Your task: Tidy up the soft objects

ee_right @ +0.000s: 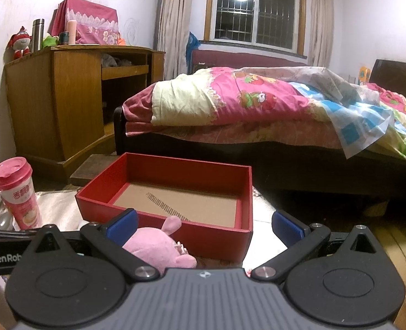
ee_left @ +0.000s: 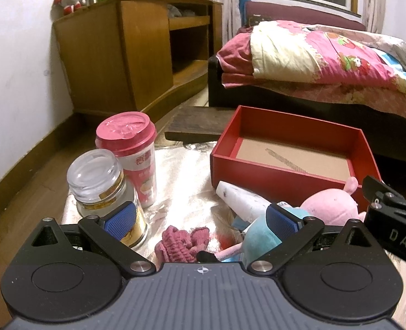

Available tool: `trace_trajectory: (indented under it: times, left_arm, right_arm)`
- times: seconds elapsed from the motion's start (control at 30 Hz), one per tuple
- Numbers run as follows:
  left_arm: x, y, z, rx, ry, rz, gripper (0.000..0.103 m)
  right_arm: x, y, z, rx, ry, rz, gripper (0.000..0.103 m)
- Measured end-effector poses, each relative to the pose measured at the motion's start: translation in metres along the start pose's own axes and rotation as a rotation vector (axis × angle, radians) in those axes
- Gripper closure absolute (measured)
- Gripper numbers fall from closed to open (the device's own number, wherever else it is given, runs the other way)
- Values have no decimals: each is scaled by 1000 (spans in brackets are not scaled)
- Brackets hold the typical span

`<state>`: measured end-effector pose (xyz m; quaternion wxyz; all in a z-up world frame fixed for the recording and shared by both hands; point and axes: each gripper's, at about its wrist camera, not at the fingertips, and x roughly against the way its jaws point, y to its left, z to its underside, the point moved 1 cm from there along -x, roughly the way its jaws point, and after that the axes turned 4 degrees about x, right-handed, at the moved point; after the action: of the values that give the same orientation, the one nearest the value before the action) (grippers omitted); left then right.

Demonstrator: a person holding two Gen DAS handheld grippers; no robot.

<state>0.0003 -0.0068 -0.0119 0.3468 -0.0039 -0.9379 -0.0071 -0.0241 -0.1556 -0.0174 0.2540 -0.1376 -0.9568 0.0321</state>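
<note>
An empty red box (ee_left: 271, 177) (ee_right: 225, 232) with a cardboard floor sits on a pale cloth (ee_left: 181, 181). In front of it lie a pink plush pig (ee_left: 332, 206) (ee_right: 159, 246), a teal plush (ee_left: 258, 238), a dark pink knitted piece (ee_left: 182, 240) and a white tube (ee_left: 241, 198). My left gripper (ee_left: 201, 221) is open above the knitted piece, with the teal plush against its right finger. My right gripper (ee_right: 204, 227) is open too, the pink pig just inside its left finger, nothing gripped.
A glass jar (ee_left: 104, 192) and a pink-lidded cup (ee_left: 133, 159) (ee_right: 17, 195) stand at the left of the cloth. Behind are a wooden cabinet (ee_left: 115, 55), a dark wooden board (ee_left: 200, 123) on the floor, and a bed (ee_right: 271, 115) with quilts.
</note>
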Motion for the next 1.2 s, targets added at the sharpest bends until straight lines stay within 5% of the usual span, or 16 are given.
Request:
trace_trajectory:
  times: [0.2, 0.47, 0.73, 0.93, 1.1, 1.2]
  left_arm:
    - [4, 4, 11, -61, -3, 11, 6]
    - [15, 11, 36, -106, 95, 130, 7]
    - [34, 1, 65, -213, 57, 149, 14]
    - [40, -6, 76, -290, 29, 151, 14]
    - [44, -4, 77, -290, 35, 190, 12]
    - [45, -4, 78, -286, 54, 211, 12]
  right_arm:
    - [4, -4, 2, 2, 15, -27, 19]
    - [6, -16, 11, 13, 38, -36, 19]
    - [3, -16, 11, -55, 95, -210, 19]
    - [-18, 6, 1, -128, 250, -392, 19]
    - [-61, -11, 11, -457, 505, -491, 19]
    - [-85, -4, 11, -568, 563, -497, 19]
